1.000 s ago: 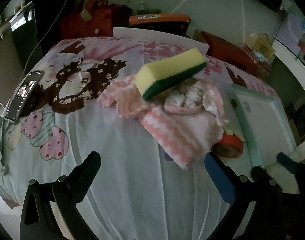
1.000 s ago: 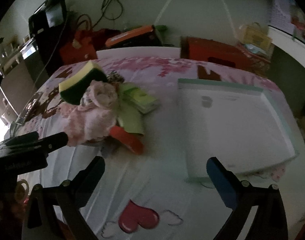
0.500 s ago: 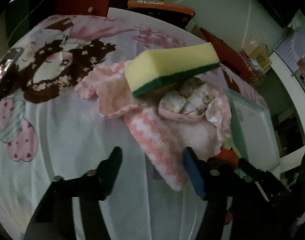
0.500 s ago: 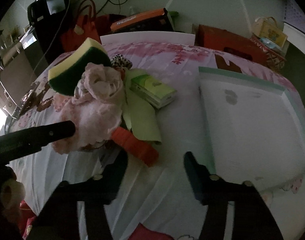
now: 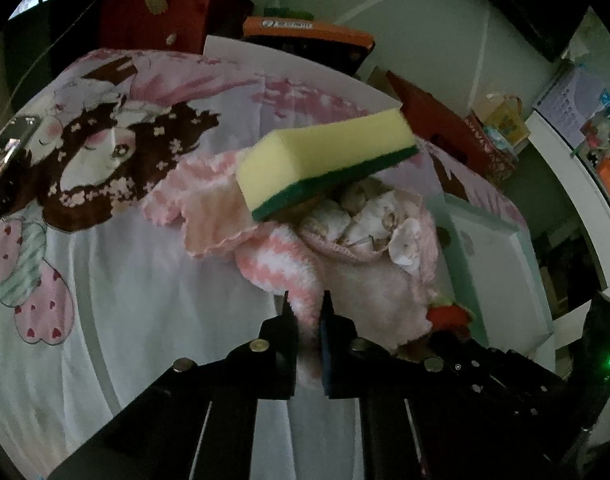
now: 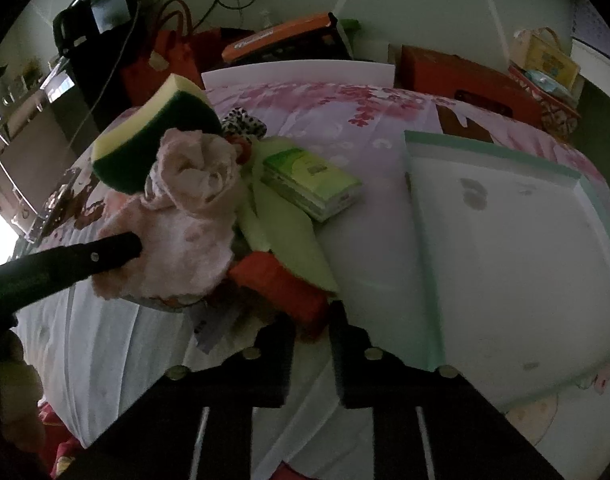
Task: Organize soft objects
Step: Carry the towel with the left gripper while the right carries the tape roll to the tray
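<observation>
- The bed sheet [image 5: 137, 320], printed with a cartoon girl, carries everything; the soft things lie on it in one heap, probably gathered there to be sorted.
- The white tray [image 6: 505, 240] with the green rim lies just beside the heap, on its right. It holds nothing, so it looks like the place where the soft things should go.
- The pink towel [image 5: 369, 292] lies on top of the heap. The left gripper [image 5: 307, 312] is clenched on its striped near edge, an easy part to pinch.
- The sponge [image 5: 325, 160] rests tilted on the towel, so it may slide off when the towel is pulled.
- The right gripper [image 6: 311, 328] has its jaws closed around the end of the red cloth [image 6: 281, 284], which lies under the towel's edge.
</observation>
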A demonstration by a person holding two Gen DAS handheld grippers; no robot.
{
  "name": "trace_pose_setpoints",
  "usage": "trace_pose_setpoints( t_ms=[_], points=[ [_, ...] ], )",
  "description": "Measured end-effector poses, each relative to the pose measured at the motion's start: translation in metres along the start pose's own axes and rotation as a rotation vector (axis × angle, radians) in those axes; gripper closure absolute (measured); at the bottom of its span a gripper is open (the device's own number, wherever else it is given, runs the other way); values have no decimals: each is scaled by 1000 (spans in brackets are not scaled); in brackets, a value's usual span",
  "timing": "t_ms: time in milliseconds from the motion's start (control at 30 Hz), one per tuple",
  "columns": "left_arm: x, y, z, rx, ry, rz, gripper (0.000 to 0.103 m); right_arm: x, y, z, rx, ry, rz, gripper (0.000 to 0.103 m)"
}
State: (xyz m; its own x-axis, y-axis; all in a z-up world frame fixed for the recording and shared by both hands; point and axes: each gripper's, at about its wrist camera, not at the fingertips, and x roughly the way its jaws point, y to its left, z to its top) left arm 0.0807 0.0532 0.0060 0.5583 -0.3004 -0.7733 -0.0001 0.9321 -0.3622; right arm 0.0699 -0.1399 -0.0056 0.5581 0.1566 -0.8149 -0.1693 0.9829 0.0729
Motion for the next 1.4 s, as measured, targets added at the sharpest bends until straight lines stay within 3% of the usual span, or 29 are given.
trace_pose_setpoints(
  t_ms=[700, 867, 1133, 1233, 1400],
  points=[
    [-83, -33, 19, 128, -185, -9, 96, -63, -7, 8, 57, -112, 16, 93],
    [-85, -32, 30, 127, -188, -2, 96, -69, -15, 16, 87, -135, 13, 93],
    [-81, -37, 45, 147, -221, 74, 96, -72, -33, 35, 156, -177, -1, 93],
    [-75, -38, 46, 156, -188, 90, 96, -72, -40, 37, 189, -180, 4, 93],
    [-77, -37, 40, 159, -205, 124, 96, -77, -48, 36, 219, -186, 12, 93]
  ],
)
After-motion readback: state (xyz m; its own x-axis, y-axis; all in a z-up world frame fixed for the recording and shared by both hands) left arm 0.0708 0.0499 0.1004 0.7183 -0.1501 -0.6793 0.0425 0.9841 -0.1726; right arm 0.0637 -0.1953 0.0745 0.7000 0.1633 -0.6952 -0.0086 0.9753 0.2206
